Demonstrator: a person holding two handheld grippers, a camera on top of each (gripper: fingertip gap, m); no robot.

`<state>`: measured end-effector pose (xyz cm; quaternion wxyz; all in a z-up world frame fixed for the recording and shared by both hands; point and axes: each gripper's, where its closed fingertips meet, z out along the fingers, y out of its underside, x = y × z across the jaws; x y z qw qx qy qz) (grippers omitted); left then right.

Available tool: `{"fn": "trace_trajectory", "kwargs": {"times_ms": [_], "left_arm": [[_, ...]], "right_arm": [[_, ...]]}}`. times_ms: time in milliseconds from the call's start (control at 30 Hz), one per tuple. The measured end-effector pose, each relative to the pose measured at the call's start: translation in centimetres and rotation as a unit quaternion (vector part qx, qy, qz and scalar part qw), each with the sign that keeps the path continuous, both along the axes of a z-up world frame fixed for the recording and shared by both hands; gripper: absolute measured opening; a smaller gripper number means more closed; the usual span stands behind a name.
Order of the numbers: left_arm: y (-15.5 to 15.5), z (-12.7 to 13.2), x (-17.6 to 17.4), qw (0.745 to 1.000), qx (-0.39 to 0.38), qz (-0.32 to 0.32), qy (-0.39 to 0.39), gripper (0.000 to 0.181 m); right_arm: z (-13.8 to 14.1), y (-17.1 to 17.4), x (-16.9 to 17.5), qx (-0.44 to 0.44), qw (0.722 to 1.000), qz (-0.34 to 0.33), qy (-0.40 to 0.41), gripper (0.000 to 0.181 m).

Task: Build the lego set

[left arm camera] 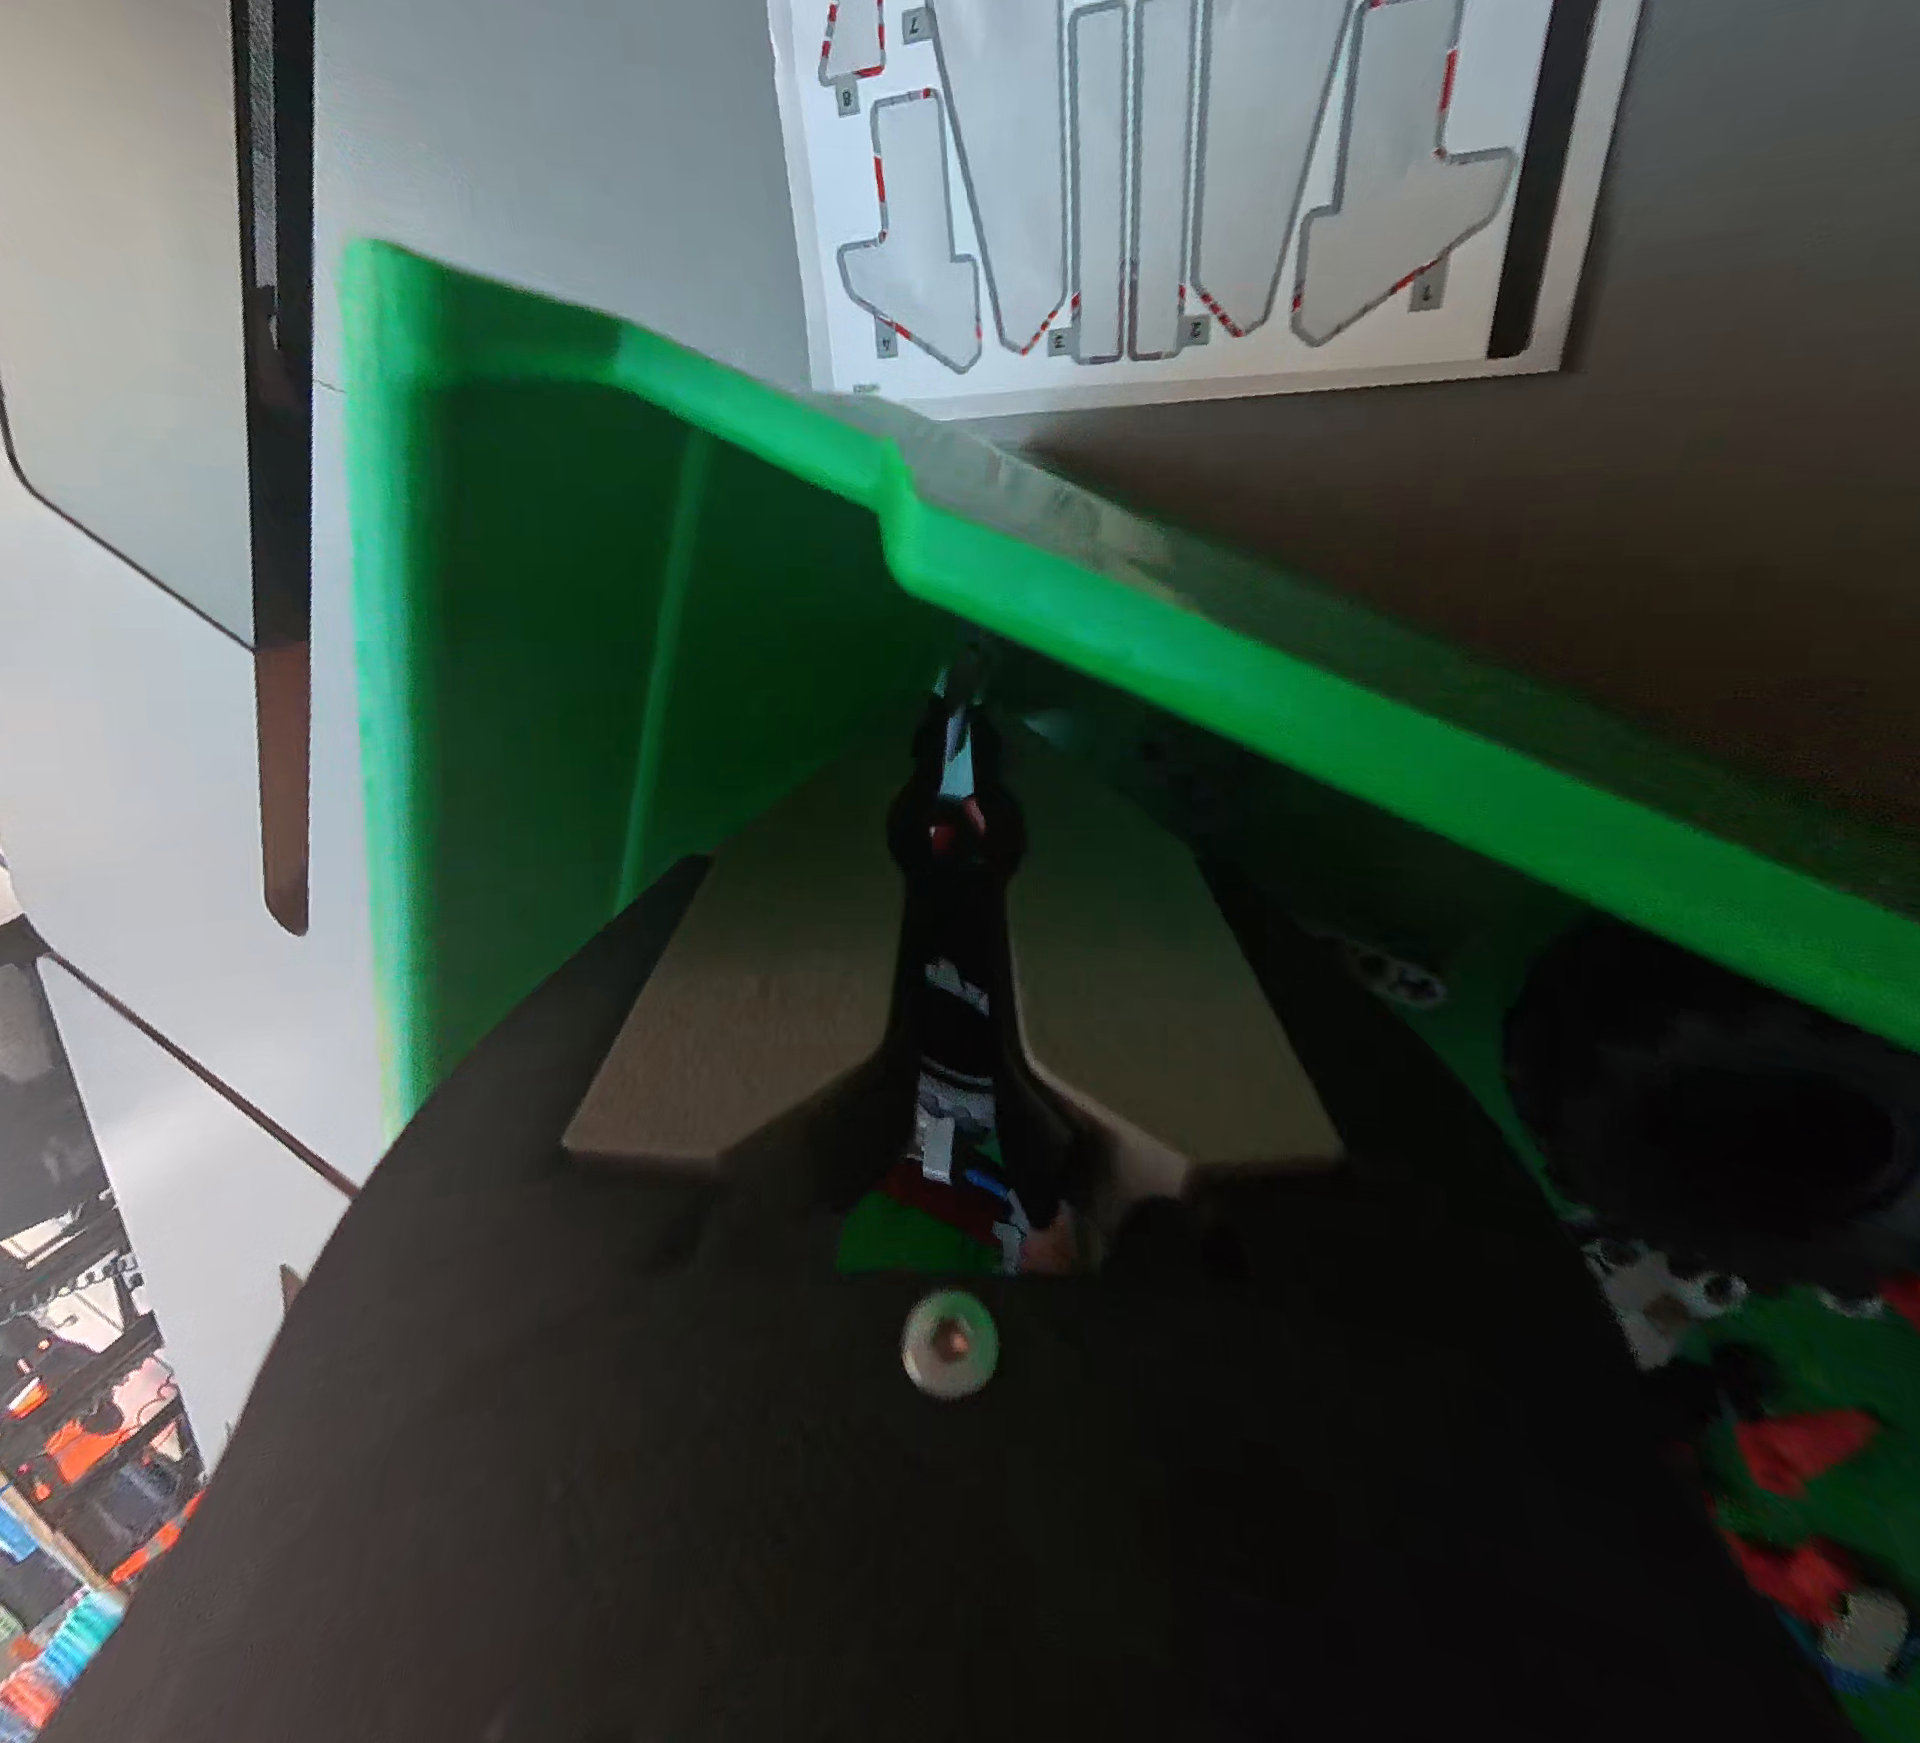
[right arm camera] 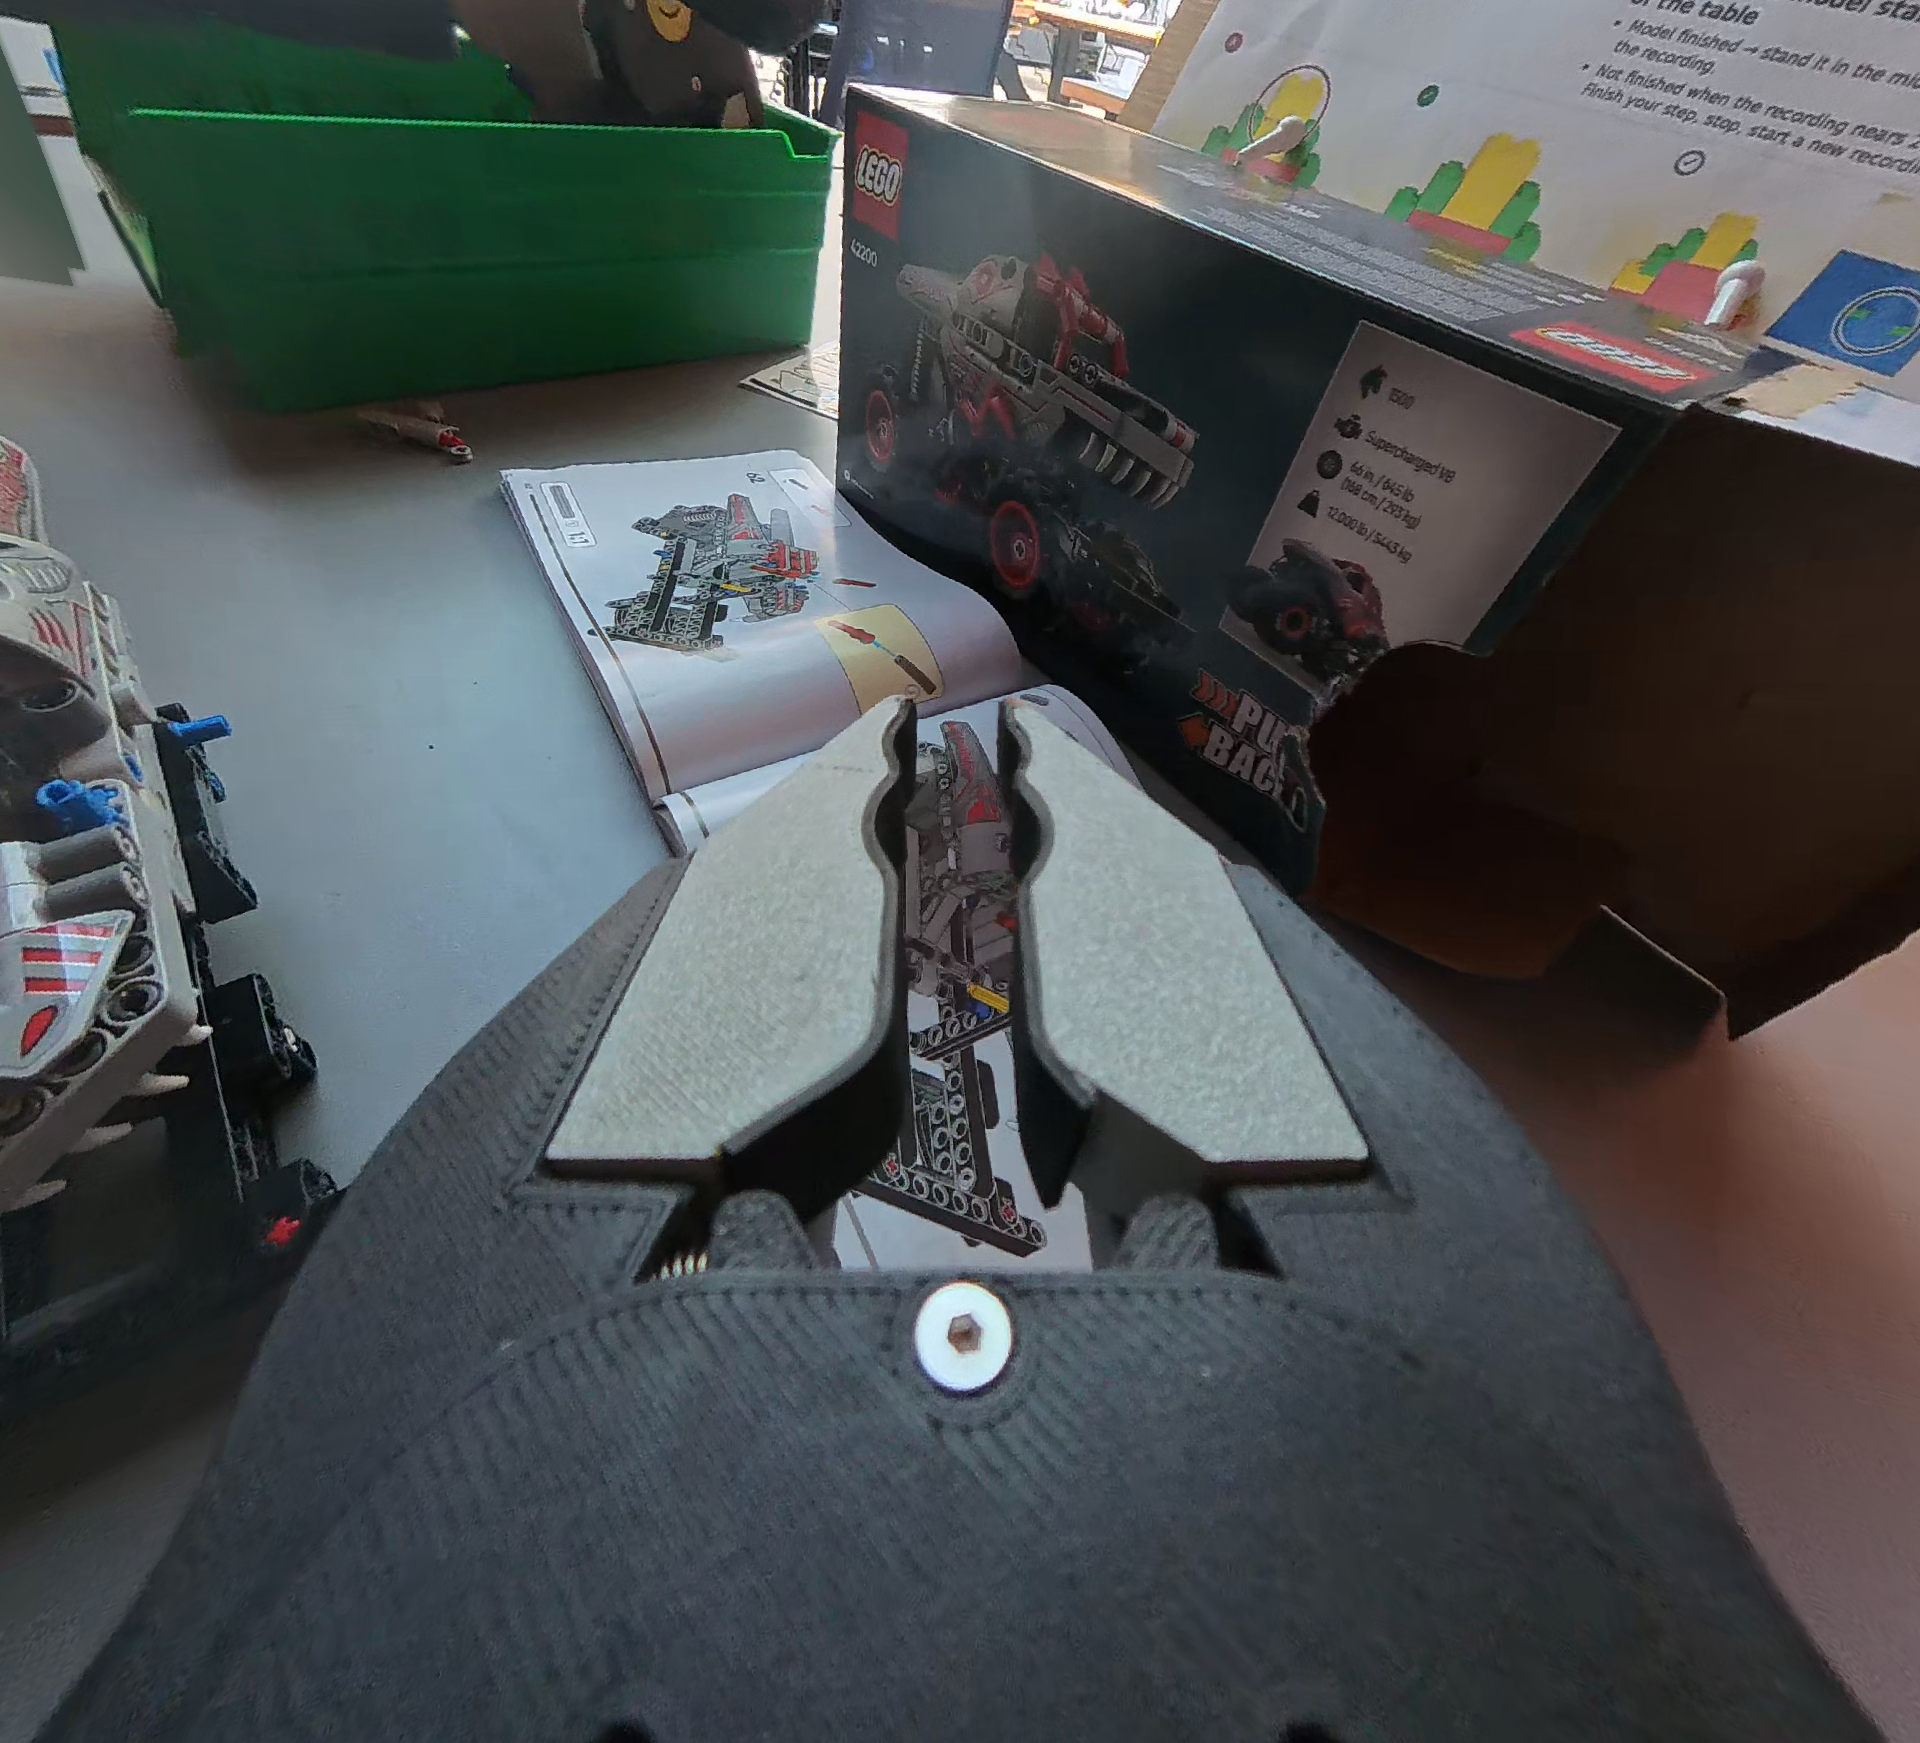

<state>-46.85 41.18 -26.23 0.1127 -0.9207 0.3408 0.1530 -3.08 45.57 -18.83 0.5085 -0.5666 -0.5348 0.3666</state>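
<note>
A: Where is the left gripper (left arm camera: 956, 737)?
B: In the left wrist view it reaches down into the green bin (left arm camera: 644, 613), at the middle of the frame. Its fingers stand almost together, with only a thin gap. Something small and pale sits near the tips, but it is blurred, so I cannot tell if the gripper grasps it or is only clenched.

A: What is inside the bin?
B: At the lower right of that view there are loose pieces (left arm camera: 1808, 1485), red and grey, and a dark tyre (left arm camera: 1714, 1070) above them. A white sticker sheet (left arm camera: 1174, 93) lies on the table beyond the bin, at the top of the frame.

A: And the right gripper (right arm camera: 956, 717)?
B: It is released. It hovers low in the centre of the right wrist view, and the fingers have a clear gap with nothing between them. Through the gap the open booklet (right arm camera: 727, 592) shows, lying on the table (right arm camera: 395, 654).

A: Where is the model?
B: The half-built truck (right arm camera: 94, 914) stands on the table at the left edge of the right wrist view, grey with red stripes and blue pins. The set box (right arm camera: 1195, 446) stands just beside the booklet, right of centre, with one end open. The bin is at the upper left there, and the left gripper dips into it.
</note>
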Motion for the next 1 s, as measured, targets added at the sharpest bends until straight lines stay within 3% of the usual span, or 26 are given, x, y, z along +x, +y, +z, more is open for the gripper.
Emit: {"fn": "trace_trajectory", "kwargs": {"times_ms": [167,533,700,1000], "left_arm": [[-0.1,0.0,-0.1,0.999,-0.007,-0.041,0.022,0.001],[-1.1,0.0,0.9,0.998,-0.043,-0.029,-0.037,0.005],[-1.3,-0.1,1.1,0.996,-0.066,0.005,-0.055,0.005],[-1.3,-0.1,1.1,0.995,-0.076,-0.017,-0.061,0.0]], "right_arm": [[0.0,-0.4,-0.2,0.001,1.0,0.009,-0.002,0.011],[-0.1,-0.8,-0.4,-0.003,1.0,0.022,-0.003,0.011],[0.0,-0.8,-0.4,-0.004,1.0,0.02,0.0,0.011],[0.0,-0.8,-0.4,-0.003,1.0,0.021,0.0,0.011]]}}
